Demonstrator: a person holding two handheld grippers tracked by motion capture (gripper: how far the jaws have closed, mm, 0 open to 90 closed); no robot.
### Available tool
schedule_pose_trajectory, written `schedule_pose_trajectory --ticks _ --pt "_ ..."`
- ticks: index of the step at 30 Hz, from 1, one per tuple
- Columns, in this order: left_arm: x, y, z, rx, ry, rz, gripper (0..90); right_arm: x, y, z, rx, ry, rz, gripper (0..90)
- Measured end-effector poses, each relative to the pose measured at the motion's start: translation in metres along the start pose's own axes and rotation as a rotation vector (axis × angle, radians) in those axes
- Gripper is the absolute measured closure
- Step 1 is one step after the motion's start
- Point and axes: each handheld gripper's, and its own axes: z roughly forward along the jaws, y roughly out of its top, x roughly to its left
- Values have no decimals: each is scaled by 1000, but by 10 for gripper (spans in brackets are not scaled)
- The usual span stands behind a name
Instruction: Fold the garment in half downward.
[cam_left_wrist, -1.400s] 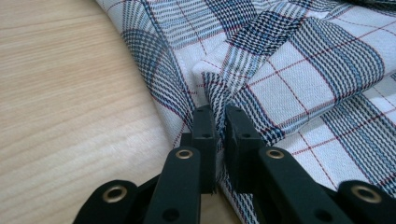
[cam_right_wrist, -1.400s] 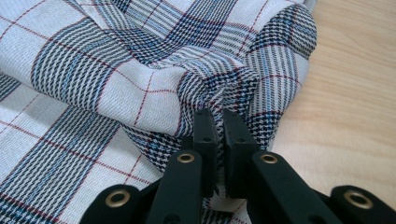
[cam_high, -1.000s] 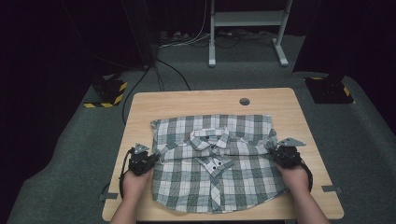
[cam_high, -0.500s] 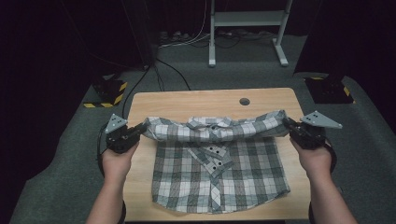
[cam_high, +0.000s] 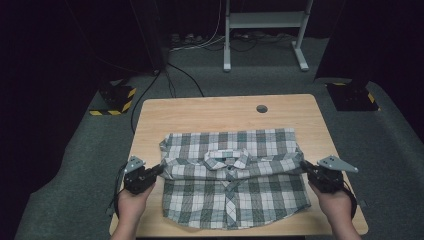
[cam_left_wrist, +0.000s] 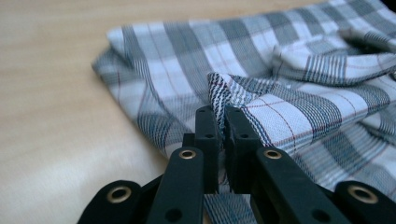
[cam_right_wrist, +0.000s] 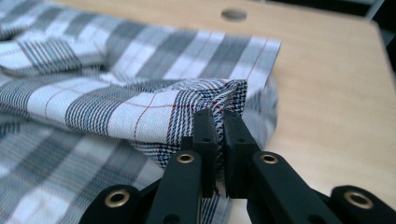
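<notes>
The plaid shirt (cam_high: 232, 177) lies on the wooden bench (cam_high: 210, 112), collar toward twelve o'clock, its upper part doubled over into a fold that runs across from side to side. At nine o'clock of the shirt the left gripper (cam_high: 159, 170) is held in the person's left hand (cam_high: 131, 204); in the left gripper view its jaws are closed tight on a pinch of the fold's edge (cam_left_wrist: 223, 100), cloth bunched between them. At the middle sits the collar (cam_high: 227, 157) with the button placket below it. At three o'clock the right gripper (cam_high: 306, 167), in the right hand (cam_high: 336, 207), is likewise clamped on the fold's other end (cam_right_wrist: 229, 95). A round hole (cam_high: 261, 108) in the bench lies at twelve o'clock, well apart from the shirt.
</notes>
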Motion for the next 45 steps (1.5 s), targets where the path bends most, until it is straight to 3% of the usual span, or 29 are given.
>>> schedule_pose_trajectory --ticks 9,14,20,23,27,30,33,37,45 --pt "2 -39 9 66 6 -20 832 7 -48 9 84 15 31 841" --pt "2 -49 11 98 20 -8 818 9 -58 12 110 18 29 818" --pt "1 -53 11 81 25 -20 812 8 -62 13 117 28 7 820" --pt "3 -55 11 70 17 -48 798 9 -63 13 113 22 11 820" --pt "2 -54 10 74 24 -57 760 8 -65 13 102 25 26 813" --pt "-2 -51 7 62 23 -68 663 8 -64 12 98 24 34 778" --pt "-8 -44 1 45 29 -33 604 8 -61 8 86 33 40 709" --pt "-12 -33 -5 20 23 -29 510 7 -55 0 54 49 47 656" --pt "-15 -13 0 47 11 13 412 3 -38 -5 19 69 49 598"
